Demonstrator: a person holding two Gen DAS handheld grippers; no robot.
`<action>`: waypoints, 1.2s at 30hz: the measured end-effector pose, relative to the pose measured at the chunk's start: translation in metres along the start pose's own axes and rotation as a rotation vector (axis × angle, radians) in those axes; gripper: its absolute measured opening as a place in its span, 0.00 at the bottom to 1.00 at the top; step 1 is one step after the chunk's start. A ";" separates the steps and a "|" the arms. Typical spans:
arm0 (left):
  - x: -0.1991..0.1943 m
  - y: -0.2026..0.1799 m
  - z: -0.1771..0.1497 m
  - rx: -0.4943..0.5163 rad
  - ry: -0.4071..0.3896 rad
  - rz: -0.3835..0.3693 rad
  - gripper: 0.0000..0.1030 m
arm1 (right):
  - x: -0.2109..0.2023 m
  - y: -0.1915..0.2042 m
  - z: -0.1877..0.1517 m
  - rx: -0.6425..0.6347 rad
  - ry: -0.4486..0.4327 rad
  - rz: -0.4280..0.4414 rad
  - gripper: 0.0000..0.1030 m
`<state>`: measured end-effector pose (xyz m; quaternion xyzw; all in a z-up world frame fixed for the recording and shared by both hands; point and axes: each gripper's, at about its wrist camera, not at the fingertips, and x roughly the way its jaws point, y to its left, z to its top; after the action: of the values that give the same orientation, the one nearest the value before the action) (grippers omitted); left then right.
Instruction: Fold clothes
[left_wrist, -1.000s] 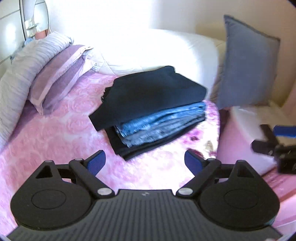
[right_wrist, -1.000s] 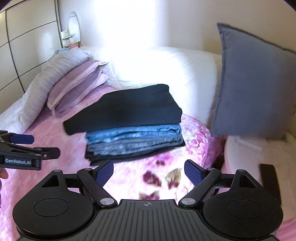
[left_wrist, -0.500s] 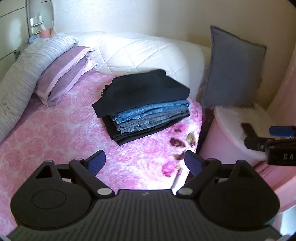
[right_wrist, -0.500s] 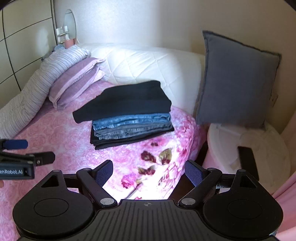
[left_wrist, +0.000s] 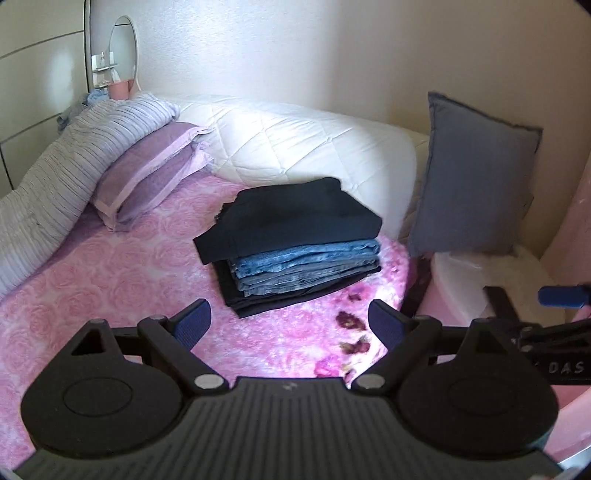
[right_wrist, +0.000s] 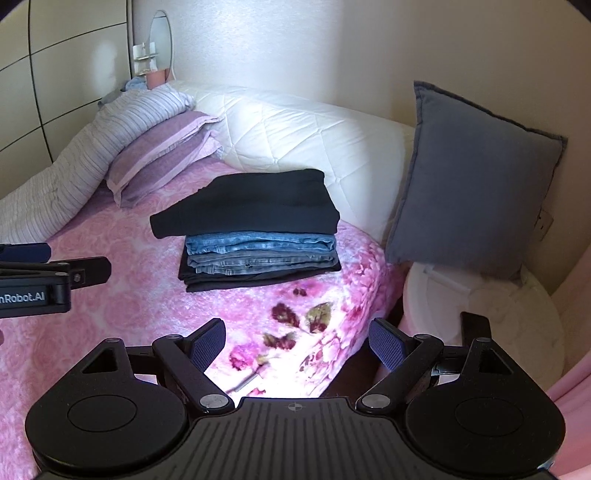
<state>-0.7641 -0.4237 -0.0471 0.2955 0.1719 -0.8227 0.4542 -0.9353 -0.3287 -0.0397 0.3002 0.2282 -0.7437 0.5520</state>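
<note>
1. Pink rose-patterned bedspread (right_wrist: 110, 314) covers the bed; your stack of folded clothes (right_wrist: 255, 236) sits on it near the bed's right edge, up toward the head end.
2. Stack, top to bottom: a black folded garment (left_wrist: 295, 221) whose near-left corner overhangs the layers below; blue and grey denim pieces (left_wrist: 306, 266); a black layer at the base, touching the bedspread.
3. Your left gripper (left_wrist: 290, 325) is spread wide, blue-padded fingers apart, nothing between them. It is held over the bedspread, short of the stack, not touching it.
4. Your right gripper (right_wrist: 297, 345) is likewise wide and empty, over the bed's right edge, clear of the stack.
5. Behind the stack: a white quilted bolster (right_wrist: 306, 136) along the head end; a lilac pillow (left_wrist: 147, 173) and striped grey duvet (left_wrist: 66, 166) to its left.
6. A grey-blue square cushion (right_wrist: 469, 177) stands upright off the right edge, leaning on the wall above a white round stool (right_wrist: 517, 314).
</note>
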 end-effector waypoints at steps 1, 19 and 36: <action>0.001 -0.003 -0.001 0.005 0.005 0.014 0.87 | 0.000 -0.001 -0.001 -0.002 -0.002 0.009 0.85; 0.040 -0.007 -0.012 -0.150 0.149 0.023 0.87 | 0.032 -0.027 0.000 0.027 0.051 0.112 0.85; 0.046 -0.022 -0.006 -0.133 0.129 0.040 0.88 | 0.039 -0.033 0.007 -0.007 0.066 0.124 0.85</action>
<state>-0.7993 -0.4385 -0.0813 0.3203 0.2493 -0.7794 0.4773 -0.9765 -0.3500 -0.0618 0.3363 0.2301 -0.6970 0.5901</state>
